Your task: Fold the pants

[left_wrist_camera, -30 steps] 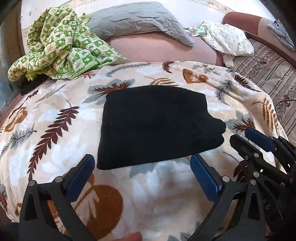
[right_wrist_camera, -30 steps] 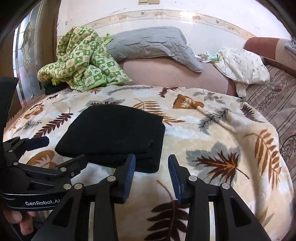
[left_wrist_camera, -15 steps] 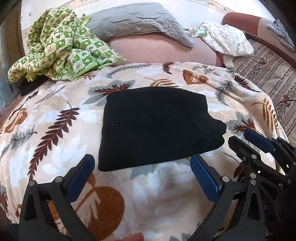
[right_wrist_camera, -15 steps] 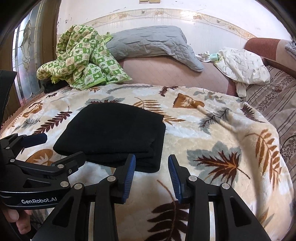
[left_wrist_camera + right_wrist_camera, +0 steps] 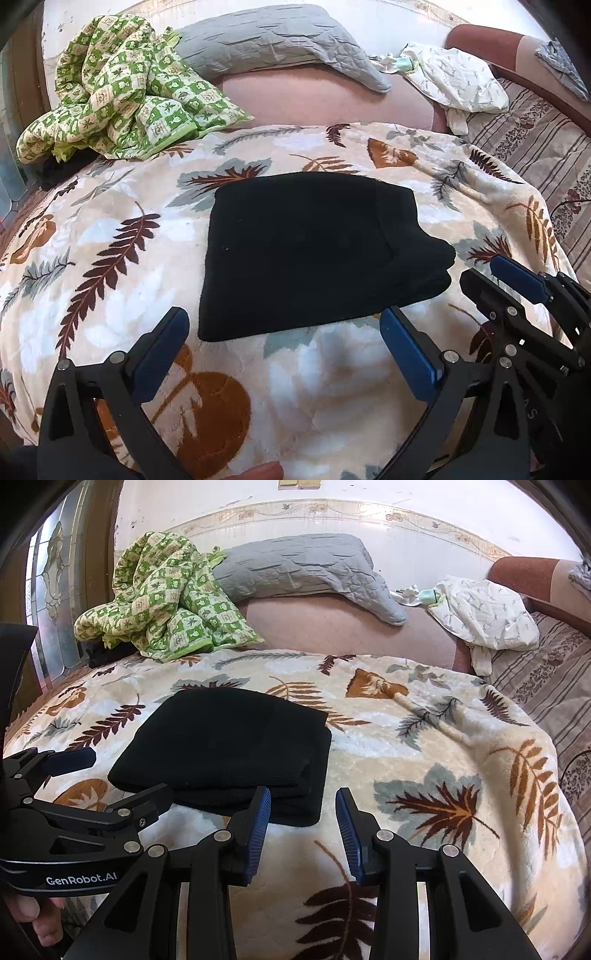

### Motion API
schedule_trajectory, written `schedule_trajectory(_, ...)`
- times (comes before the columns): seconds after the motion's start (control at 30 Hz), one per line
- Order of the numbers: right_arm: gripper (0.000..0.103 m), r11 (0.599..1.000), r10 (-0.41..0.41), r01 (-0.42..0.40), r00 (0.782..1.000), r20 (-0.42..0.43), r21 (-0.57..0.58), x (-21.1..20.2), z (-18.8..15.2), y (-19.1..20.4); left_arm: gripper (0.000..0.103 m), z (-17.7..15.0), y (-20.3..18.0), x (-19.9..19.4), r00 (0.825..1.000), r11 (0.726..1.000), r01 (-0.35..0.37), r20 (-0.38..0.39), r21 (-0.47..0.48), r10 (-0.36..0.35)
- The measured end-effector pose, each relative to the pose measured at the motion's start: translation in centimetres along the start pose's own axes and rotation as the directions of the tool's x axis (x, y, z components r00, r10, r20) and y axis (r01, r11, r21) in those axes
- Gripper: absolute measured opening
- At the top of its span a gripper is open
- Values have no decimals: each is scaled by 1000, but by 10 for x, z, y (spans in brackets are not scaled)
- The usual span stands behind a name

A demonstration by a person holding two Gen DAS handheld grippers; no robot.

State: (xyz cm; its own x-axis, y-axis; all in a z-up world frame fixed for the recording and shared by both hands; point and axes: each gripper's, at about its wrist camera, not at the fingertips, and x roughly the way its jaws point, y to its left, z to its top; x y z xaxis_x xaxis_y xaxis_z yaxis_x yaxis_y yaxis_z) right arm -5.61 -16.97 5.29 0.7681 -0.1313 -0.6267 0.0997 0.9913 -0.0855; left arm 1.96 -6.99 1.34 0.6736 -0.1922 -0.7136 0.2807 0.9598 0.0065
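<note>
Your left gripper [image 5: 282, 354] hovers with its jaws spread wide and empty over the leaf-print blanket [image 5: 110, 288]. Just ahead of its fingertips lie the black pants [image 5: 314, 251], folded into a flat stack. Your right gripper [image 5: 517, 291] sits to its right, near the stack's corner.

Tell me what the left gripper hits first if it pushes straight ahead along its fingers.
Probably the near edge of the folded black pants: the left gripper, open and empty, points right at them across the leaf-print blanket. Height above the blanket is unclear.
</note>
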Motion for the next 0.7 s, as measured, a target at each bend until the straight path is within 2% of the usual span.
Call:
schedule_trajectory(0.43,38,1000,-3,3,1000,9,7,-3,0,-1,103,2,1,-2,1000,1000,3,19,-2,-3)
schedule_trajectory(0.5,38,1000,-6,6,1000,10,7,-3,0,-1,103,3,0,-6,999,1000,-26,47,-7,26)
schedule_trajectory(0.6,38,1000,-7,7,1000,10,11,-4,0,-1,103,5,-2,-9,988,991,-131,83,5,130)
schedule_trajectory(0.7,38,1000,-6,6,1000,9,11,-3,0,-1,103,5,2,-7,991,994,-112,76,-9,113)
